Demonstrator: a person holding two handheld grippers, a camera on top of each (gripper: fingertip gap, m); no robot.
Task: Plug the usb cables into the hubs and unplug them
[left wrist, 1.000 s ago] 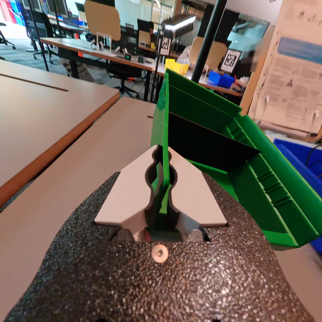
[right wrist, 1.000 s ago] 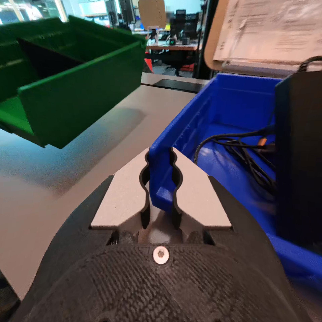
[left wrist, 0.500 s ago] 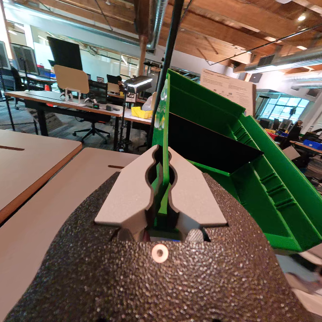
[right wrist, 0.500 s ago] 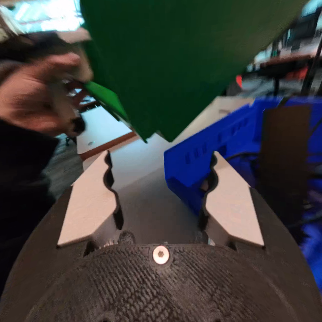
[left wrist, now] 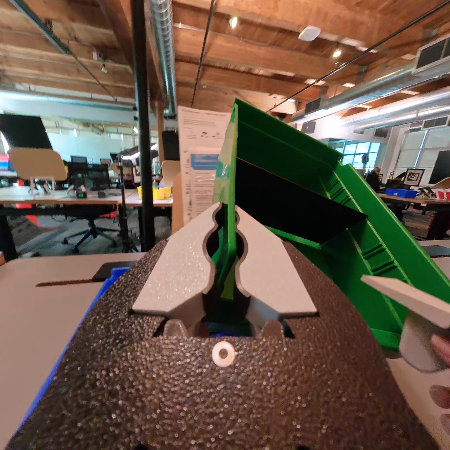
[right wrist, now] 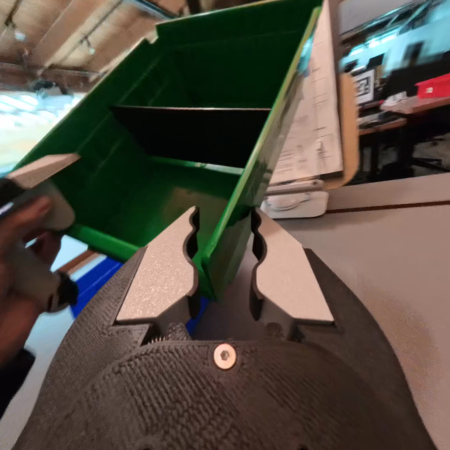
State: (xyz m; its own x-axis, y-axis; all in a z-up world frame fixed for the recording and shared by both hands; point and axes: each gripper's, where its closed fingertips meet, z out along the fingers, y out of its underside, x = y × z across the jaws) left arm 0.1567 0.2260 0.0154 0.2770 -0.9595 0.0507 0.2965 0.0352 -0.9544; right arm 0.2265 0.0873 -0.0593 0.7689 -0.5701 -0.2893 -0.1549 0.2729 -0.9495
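My left gripper is shut on one side wall of a green bin with a black divider, and holds it tilted in the air. In the right wrist view the green bin fills the upper middle. My right gripper is open and straddles the bin's opposite side wall near its corner. One finger of the left gripper and a hand show at the left. A right gripper finger shows at the right of the left wrist view. No USB cables or hubs are in view.
A blue bin lies below the green bin; its edge also shows in the left wrist view. The grey table extends right. A board with papers stands behind. A black pole rises beyond the table.
My left gripper raised the green bin and carried it over the blue bin. My right gripper let go of the blue bin's wall, opened wide, then moved onto the green bin's wall, jaws narrower.
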